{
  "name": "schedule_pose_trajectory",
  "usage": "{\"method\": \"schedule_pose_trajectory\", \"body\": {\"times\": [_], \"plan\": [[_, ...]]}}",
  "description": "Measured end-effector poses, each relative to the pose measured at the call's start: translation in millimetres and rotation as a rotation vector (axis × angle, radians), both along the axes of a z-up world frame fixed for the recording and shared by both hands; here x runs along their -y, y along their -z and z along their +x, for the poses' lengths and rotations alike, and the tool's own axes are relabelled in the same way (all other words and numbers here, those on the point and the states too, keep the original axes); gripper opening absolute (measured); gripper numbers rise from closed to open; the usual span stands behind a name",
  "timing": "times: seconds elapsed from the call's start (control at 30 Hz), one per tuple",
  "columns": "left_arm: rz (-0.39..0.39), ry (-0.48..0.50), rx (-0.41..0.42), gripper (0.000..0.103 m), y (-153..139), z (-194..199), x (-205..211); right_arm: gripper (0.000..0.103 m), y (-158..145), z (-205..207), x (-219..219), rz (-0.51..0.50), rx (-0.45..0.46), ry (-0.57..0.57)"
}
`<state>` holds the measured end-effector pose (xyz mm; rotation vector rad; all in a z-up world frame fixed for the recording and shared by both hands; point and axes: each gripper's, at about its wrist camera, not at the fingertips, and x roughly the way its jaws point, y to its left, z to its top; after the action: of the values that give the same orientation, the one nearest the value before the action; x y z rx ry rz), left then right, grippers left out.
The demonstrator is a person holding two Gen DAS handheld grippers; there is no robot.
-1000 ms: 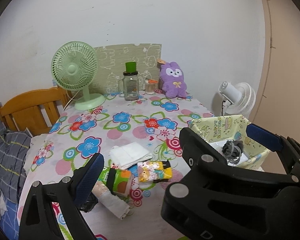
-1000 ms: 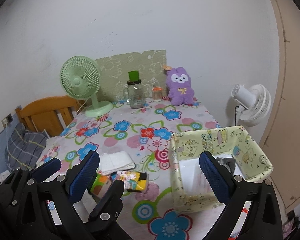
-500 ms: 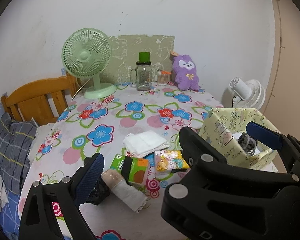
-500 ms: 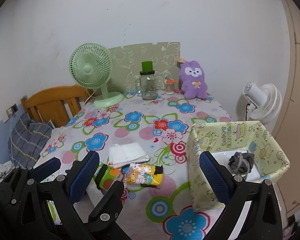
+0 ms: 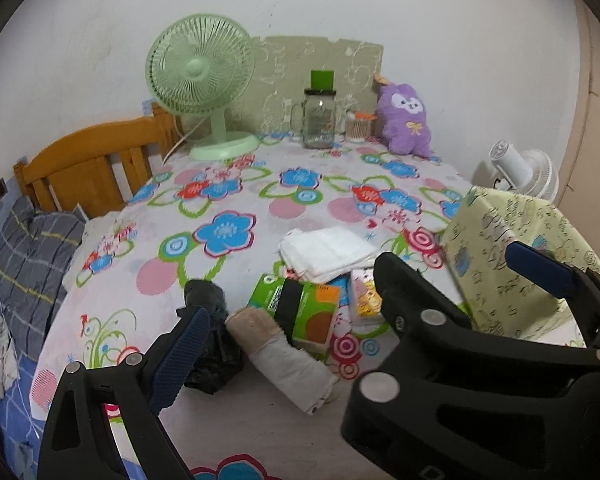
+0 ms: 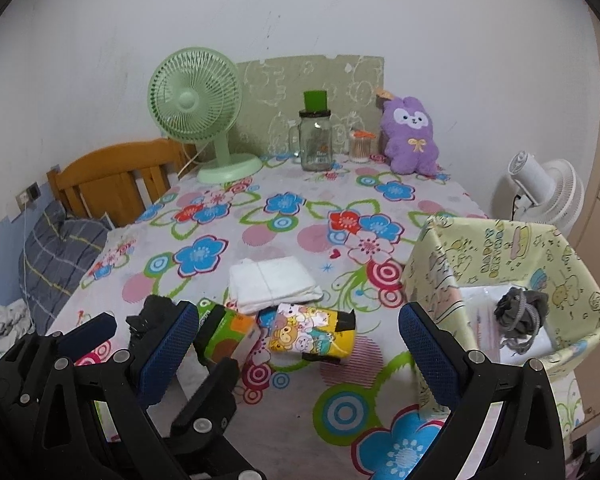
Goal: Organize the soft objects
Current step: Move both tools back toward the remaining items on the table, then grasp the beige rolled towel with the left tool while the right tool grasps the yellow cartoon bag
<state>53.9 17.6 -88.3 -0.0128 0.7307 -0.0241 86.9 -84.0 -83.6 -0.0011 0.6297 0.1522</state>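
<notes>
My left tool point(image 5: 356, 304) hangs spread wide over the near edge of the bench point(image 5: 260, 200), gripping nothing. Just past its left finger lies a black crumpled cloth point(image 5: 210, 344); between the fingers sit a rolled beige cloth point(image 5: 284, 360) and a green-and-orange pack point(image 5: 300, 312), touching each other. Beyond them rests a folded white cloth point(image 5: 324, 254). My right tool point(image 6: 300, 344) is also spread and empty, with a yellow cartoon pack point(image 6: 312, 334) straight ahead between its fingers. Just outside its right finger stands the yellow fabric bin point(image 6: 488, 248), holding a grey bundle point(image 6: 520, 312).
</notes>
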Motion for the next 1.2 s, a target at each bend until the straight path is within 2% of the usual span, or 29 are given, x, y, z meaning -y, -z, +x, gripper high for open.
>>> {"method": "schedule_pose_trajectory", "body": {"times": [0.2, 0.33, 0.53, 0.6, 0.8, 1.07, 1.2], "plan": [[-0.011, -0.008, -0.049, 0.091, 13.7, 5.3, -4.4, 0.101, 10.4, 5.6, -4.7, -0.036, -0.014, -0.027], [-0.021, -0.005, -0.081, 0.086, 22.6, 9.7, -5.5, 0.101, 19.3, 11.7, -5.7, -0.025, -0.042, -0.037], [-0.056, 0.006, -0.134, 0.072, 35.7, 15.6, -7.8, 0.101, 32.4, 20.0, -7.8, -0.029, -0.077, -0.037], [-0.073, 0.019, -0.153, 0.063, 39.7, 17.5, -8.4, 0.101, 35.3, 21.8, -8.4, -0.031, -0.085, -0.038], [-0.082, 0.021, -0.196, 0.043, 51.3, 21.5, -10.0, 0.101, 46.9, 28.0, -10.1, -0.042, -0.114, -0.038], [-0.052, 0.015, -0.177, 0.024, 51.8, 23.3, -10.4, 0.102, 53.8, 33.8, -12.5, -0.037, -0.133, -0.053], [-0.020, 0.011, -0.156, 0.020, 48.8, 22.8, -10.7, 0.101, 53.3, 33.8, -13.6, -0.041, -0.124, -0.052]]}}
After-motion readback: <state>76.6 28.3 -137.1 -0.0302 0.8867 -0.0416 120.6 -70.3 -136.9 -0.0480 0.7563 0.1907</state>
